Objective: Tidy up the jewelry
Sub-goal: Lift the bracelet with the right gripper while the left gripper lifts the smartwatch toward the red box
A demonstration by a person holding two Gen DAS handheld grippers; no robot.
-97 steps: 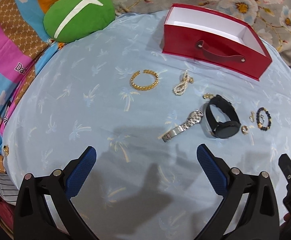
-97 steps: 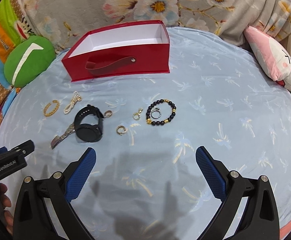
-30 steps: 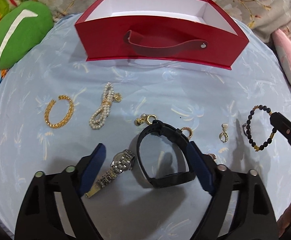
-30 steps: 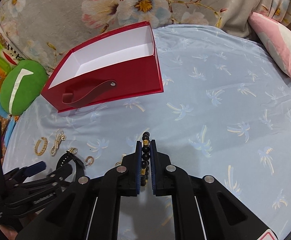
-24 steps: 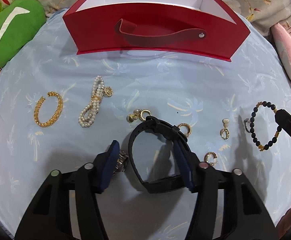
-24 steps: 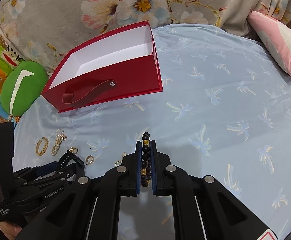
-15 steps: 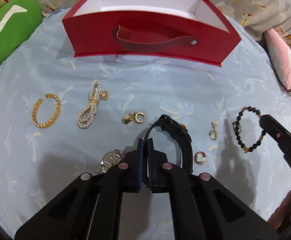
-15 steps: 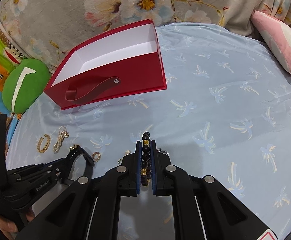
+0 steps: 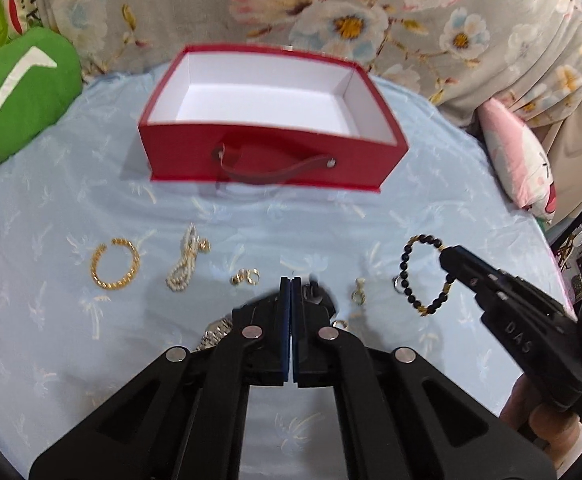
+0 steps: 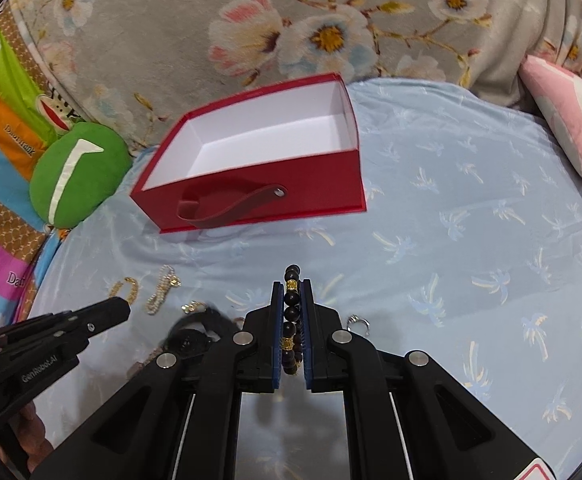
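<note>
An open red box [image 9: 267, 152] with a white inside stands at the back of the blue cloth; it also shows in the right wrist view [image 10: 259, 184]. My left gripper [image 9: 291, 282] is shut on the black watch [image 9: 319, 294], lifted above the cloth; the watch hangs blurred in the right wrist view [image 10: 195, 336]. My right gripper [image 10: 291, 284] is shut on the black bead bracelet [image 10: 291, 312], which hangs from its tip in the left wrist view [image 9: 423, 276].
On the cloth lie a gold chain bracelet [image 9: 114, 263], a pearl strand [image 9: 185, 266], small gold earrings [image 9: 245, 277], a silver watch [image 9: 215, 330] and a ring [image 10: 358, 322]. A green cushion [image 9: 15, 88] and a pink pillow [image 9: 519, 160] flank the cloth.
My left gripper closed on the black watch and lifted it off the cloth. My right gripper rose with the bead bracelet. Both views now look more down into the red box.
</note>
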